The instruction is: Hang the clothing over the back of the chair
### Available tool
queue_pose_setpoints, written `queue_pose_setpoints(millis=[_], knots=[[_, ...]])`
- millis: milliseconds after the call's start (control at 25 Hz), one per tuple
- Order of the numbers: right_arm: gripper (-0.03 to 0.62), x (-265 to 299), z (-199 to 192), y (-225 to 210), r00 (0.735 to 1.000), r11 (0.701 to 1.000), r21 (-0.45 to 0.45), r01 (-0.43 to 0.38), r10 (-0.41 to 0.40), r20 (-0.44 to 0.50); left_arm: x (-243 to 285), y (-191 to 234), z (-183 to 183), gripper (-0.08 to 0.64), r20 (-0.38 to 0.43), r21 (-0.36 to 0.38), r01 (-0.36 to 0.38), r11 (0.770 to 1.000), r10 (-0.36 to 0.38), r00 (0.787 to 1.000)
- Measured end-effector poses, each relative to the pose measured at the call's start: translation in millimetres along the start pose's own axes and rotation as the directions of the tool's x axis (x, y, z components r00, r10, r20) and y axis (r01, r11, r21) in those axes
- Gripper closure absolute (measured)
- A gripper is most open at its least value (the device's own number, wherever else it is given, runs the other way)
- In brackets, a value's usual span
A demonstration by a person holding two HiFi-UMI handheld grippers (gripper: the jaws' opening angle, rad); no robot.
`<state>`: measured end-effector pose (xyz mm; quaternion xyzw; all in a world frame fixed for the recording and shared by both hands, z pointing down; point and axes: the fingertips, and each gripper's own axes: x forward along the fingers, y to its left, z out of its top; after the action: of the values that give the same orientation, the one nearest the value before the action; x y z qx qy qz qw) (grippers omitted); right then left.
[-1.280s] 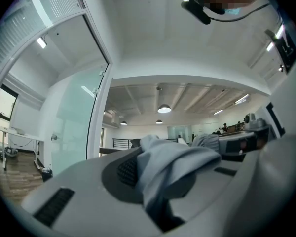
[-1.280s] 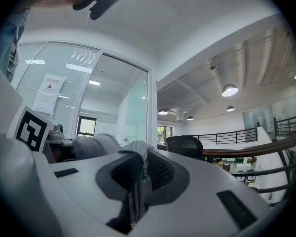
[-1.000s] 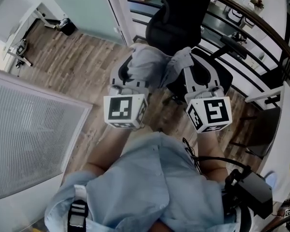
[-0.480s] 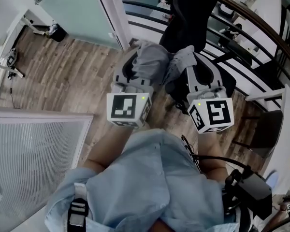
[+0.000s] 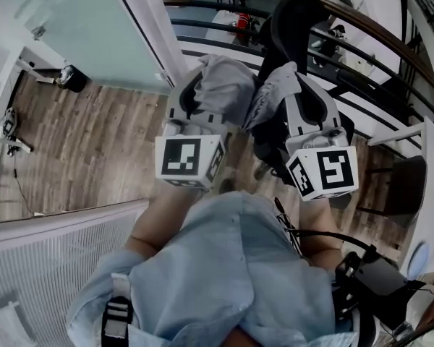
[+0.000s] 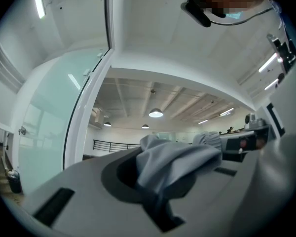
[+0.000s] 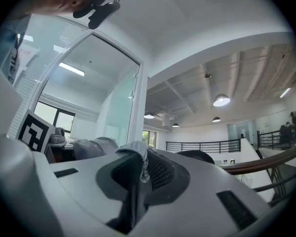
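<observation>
You carried the grey garment (image 5: 228,85), pinched in your left gripper (image 5: 199,92) and right gripper (image 5: 298,96), nearer the chair back (image 5: 298,13), which lay just beyond.

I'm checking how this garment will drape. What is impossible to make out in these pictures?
- Clothing: its kind and full length. In the head view it is bunched, and the rest is behind the left gripper and right gripper.
- Chair: its seat and base are mostly behind the clothing and grippers in the head view.
- Right gripper view: only the top of the chair's back shows.
</observation>
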<state>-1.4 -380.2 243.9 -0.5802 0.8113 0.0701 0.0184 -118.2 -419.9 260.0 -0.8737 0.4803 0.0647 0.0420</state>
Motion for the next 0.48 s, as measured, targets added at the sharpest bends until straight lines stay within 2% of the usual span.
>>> queue_pose_setpoints(millis=[120, 320, 480], knots=[[0.561, 11, 3, 0, 1.0, 1.0, -0.009, 0.017, -0.017, 0.01, 10, 11, 0, 0.522, 0.006, -0.002, 0.014, 1.0, -0.014, 1.0], [0.561, 10, -4, -11, 0.999, 0.999, -0.016, 0.031, -0.03, 0.018, 21, 2, -12, 0.522, 0.005, -0.007, 0.036, 0.999, -0.036, 0.999], [0.561, 34, 11, -13, 1.0, 1.0, -0.024, 0.02, -0.02, 0.019, 43, 19, -1, 0.522, 0.013, -0.022, 0.042, 0.999, -0.042, 0.999]])
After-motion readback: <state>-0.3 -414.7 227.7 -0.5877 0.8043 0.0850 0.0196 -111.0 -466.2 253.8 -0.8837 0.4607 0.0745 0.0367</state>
